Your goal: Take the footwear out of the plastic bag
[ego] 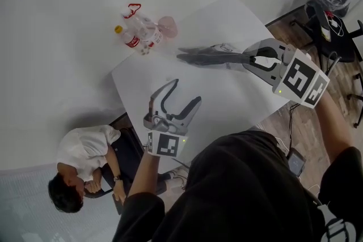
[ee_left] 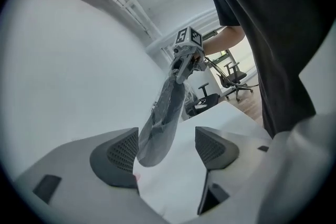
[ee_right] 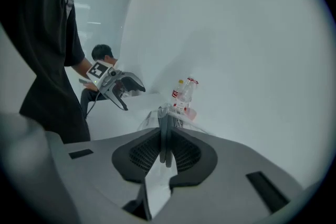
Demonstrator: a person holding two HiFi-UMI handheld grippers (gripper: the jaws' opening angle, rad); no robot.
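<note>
White table (ego: 227, 100), bagged footwear (ego: 205, 55) in right tongs (ego: 247, 63)

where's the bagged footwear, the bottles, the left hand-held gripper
dark footwear in clear bag (ego: 207, 55), head view, middle
red-labelled clear plastic bottles (ego: 146, 28), head view, body
left hand-held gripper (ego: 188, 90), head view, between fingertips

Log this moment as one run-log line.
stage: footwear in plastic bag | right claw: shut on footwear, through bag, above table | left claw: open, empty, clear of bag | bottles: at table corner

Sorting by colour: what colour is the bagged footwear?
Dark grey footwear, best seen in the left gripper view.
</note>
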